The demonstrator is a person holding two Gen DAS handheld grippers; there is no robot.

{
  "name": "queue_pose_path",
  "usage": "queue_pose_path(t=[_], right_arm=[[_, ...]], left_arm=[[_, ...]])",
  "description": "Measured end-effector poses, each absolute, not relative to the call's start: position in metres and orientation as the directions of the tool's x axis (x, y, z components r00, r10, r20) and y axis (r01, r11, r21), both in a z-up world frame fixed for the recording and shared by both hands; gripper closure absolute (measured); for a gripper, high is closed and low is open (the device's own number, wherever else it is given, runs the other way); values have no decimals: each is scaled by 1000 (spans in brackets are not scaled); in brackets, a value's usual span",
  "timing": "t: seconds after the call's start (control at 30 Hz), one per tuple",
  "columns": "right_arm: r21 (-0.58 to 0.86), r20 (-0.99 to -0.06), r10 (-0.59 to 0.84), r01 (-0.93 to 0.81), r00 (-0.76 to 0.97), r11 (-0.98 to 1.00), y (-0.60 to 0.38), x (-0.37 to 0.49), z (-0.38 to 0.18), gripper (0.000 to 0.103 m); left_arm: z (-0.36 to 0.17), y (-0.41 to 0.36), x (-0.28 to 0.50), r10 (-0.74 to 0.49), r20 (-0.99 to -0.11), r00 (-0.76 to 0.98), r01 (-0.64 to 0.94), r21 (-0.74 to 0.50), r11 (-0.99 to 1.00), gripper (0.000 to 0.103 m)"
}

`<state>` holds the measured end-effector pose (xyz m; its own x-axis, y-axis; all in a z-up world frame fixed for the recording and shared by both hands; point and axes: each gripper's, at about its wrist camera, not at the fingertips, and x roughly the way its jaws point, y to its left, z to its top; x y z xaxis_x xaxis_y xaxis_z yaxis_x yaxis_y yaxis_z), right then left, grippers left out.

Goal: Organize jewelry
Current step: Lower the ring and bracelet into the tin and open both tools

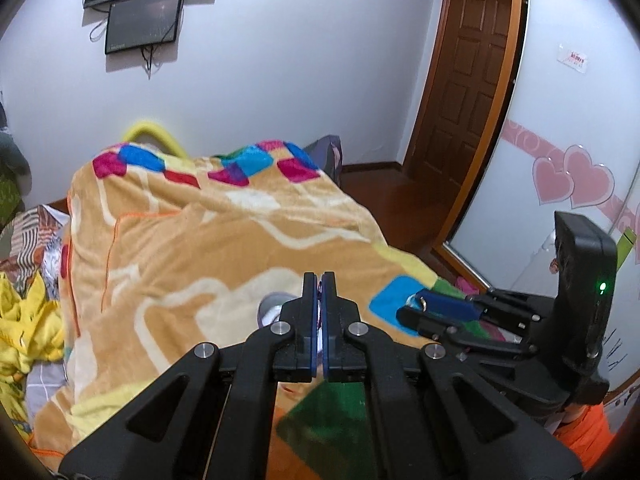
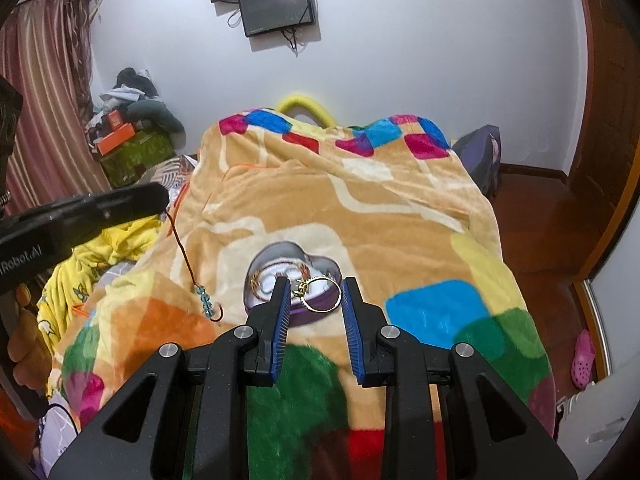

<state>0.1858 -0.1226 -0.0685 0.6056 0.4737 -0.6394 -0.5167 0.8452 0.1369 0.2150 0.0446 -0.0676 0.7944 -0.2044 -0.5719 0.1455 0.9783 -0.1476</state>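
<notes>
**Ring and beaded cord held above the blanket**

Left wrist view: The left gripper (image 1: 319, 280) is seen with its blue-padded jaws brought together, a thin strand of something caught between the pads (too fine here to be named). Beneath the fingertips, at about 9 o'clock from them, part of a heart-shaped tin (image 1: 269, 307) is glimpsed on the patterned blanket (image 1: 192, 248). At 3 o'clock in the picture the right gripper (image 1: 416, 308) is seen from the side, with a small gold ring (image 1: 421, 302) lodged at its tip. A wooden door (image 1: 464, 92) is seen at 1 o'clock and two dark screens (image 1: 144, 20) are mounted on the wall at 11 o'clock.

Right wrist view: The right gripper (image 2: 313, 286) is shown with its jaws clamped on a gold ring (image 2: 322, 295), which is spanned between the two blue pads. Directly behind the ring, at 12 o'clock from it, the heart-shaped tin (image 2: 280, 256) is seen open on the blanket (image 2: 360, 208), with further jewelry inside (not clearly told apart). At 9 o'clock the left gripper (image 2: 162, 198) enters, and a red cord (image 2: 182, 248) is hung from its tip, ended by blue-green beads (image 2: 206, 300) that dangle above the blanket at 8 o'clock from the tin.
</notes>
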Motion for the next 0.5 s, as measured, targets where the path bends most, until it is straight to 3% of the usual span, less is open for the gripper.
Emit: queue_pose_path(t=[0.3,0.5], right_arm=[[141,-619,487,-523,616,841,-112,198,-64,80],[151,-640,486,-523,595,839,-103,211,-76,80]], left_arm=[[-59,46,231,-212,-544,812,159,-144,977,103],[-86,47,251,-220,-591,776,159,-154,975,103]])
